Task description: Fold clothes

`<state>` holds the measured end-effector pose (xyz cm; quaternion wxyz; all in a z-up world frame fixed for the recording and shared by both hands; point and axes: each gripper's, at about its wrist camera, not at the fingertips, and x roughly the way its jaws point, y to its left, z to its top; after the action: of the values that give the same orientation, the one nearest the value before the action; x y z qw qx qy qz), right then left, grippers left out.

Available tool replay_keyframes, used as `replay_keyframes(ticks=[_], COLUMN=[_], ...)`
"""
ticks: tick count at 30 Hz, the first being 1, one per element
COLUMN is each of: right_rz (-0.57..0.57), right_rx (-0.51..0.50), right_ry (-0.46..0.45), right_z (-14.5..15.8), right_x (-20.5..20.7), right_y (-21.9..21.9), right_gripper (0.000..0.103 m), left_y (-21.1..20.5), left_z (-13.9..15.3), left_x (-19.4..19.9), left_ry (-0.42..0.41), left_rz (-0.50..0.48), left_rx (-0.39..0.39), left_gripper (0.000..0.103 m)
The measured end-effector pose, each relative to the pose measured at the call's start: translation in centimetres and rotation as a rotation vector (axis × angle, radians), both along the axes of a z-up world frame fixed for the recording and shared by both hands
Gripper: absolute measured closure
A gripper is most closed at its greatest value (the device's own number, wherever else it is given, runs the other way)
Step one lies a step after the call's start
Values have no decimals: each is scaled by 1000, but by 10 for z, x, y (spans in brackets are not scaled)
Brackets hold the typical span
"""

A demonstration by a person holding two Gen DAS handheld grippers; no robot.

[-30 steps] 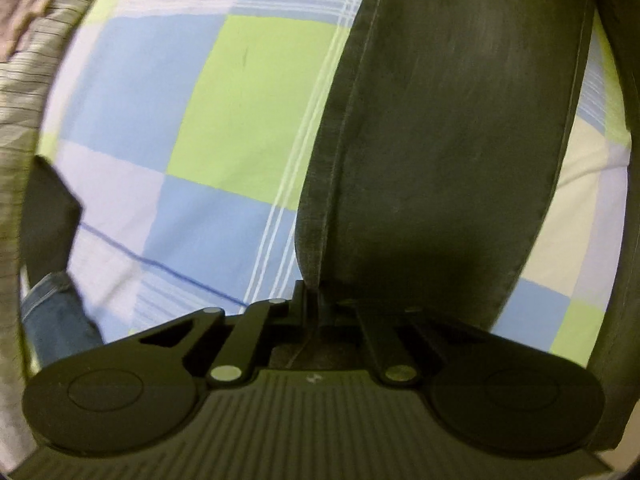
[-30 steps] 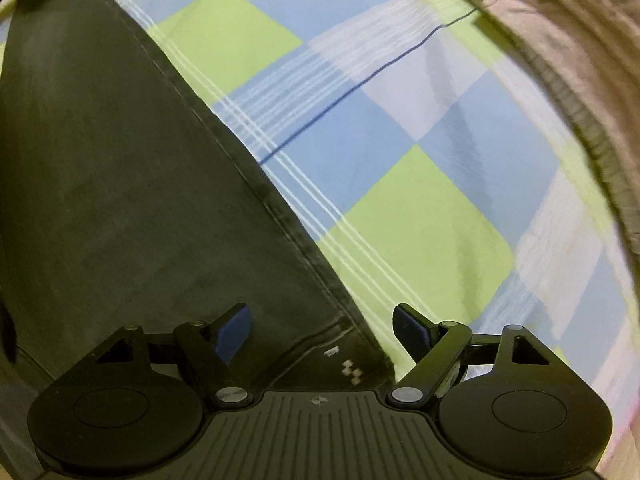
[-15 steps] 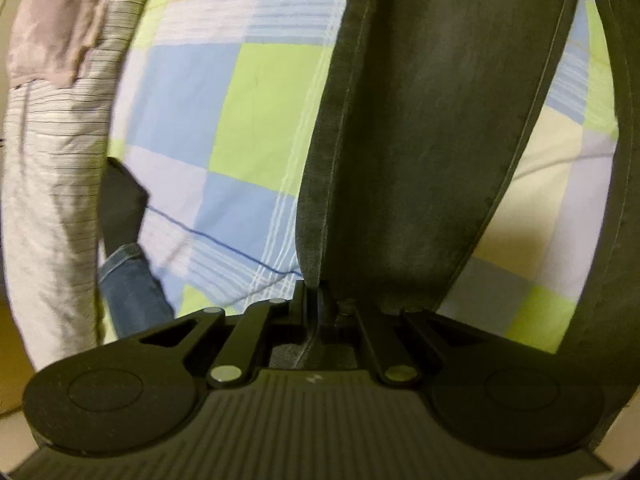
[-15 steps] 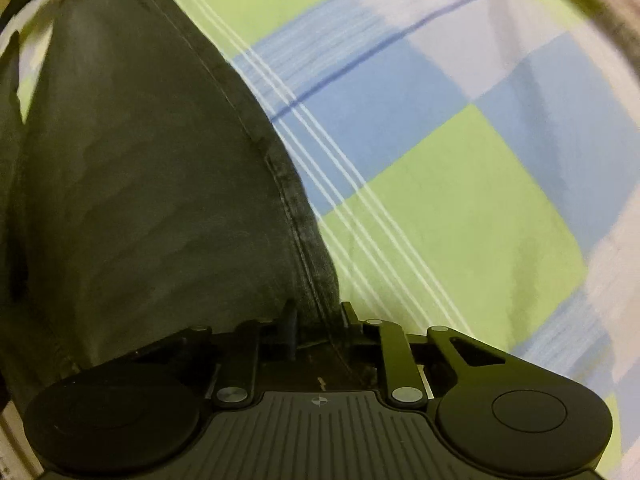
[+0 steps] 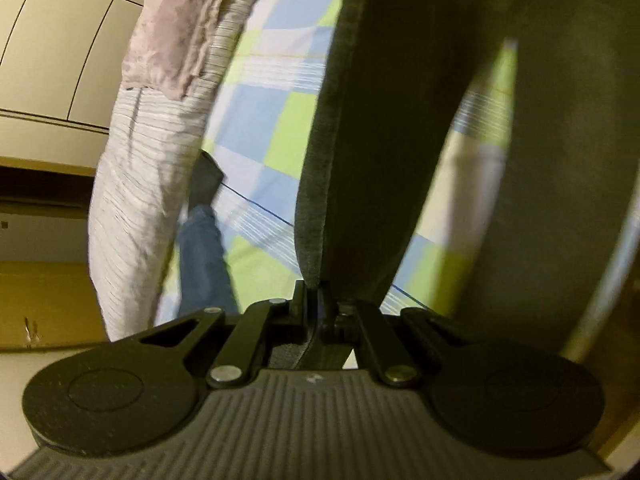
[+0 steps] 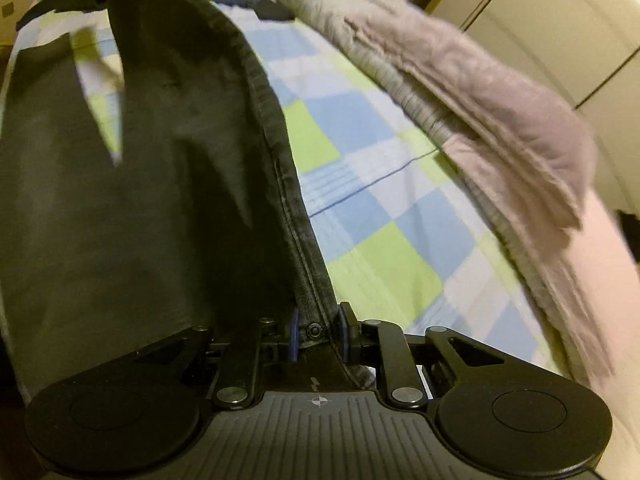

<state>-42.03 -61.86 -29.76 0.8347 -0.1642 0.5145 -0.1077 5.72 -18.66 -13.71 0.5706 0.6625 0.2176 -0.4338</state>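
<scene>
Dark grey jeans (image 5: 384, 128) hang down over a checked bed sheet (image 5: 276, 120). My left gripper (image 5: 314, 304) is shut on a seamed edge of the jeans, which stretch away from it. In the right wrist view the same jeans (image 6: 168, 184) hang from my right gripper (image 6: 316, 332), which is shut on their stitched edge by a metal rivet. Two legs show with a gap of sheet between them. Both grippers hold the jeans lifted above the bed.
A striped pale cloth (image 5: 144, 184) and a pinkish cloth (image 5: 176, 28) lie along the bed's edge, also seen in the right wrist view (image 6: 492, 92). A blue denim piece (image 5: 204, 256) lies beside them. Cream cupboard doors (image 6: 552, 4) stand behind.
My right gripper closed on the jeans' edge. Both grippers have risen, lifting the jeans off the sheet, and the bed now looks farther away.
</scene>
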Motion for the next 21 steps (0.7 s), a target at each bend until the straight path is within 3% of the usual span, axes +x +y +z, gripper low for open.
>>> replay_keyframes(ticks=[5,10,14,19,21], right_rz=[-40,-59,-44,-7,2], right_rx=[-59,-41,-45,-101,-109], right_ry=[42,182,217,188,178], right_z=[-44,-103,-113,-92,-86], right_x=[-45,-65,-70,-75,-81], right_y=[119,170,167,162,165], right_gripper=[86,86,86,86,86], left_y=[77,111,118,110,109], left_z=[-57,-111,-114,-91,-89], left_x=[-53,-93,-98,-96,-99], left_ry=[86,104,69,-101,-132], left_rz=[-8,-76,-112,-88,-91], left_rx=[60,155,142,54,59], left_gripper=[101,101,101,101,101])
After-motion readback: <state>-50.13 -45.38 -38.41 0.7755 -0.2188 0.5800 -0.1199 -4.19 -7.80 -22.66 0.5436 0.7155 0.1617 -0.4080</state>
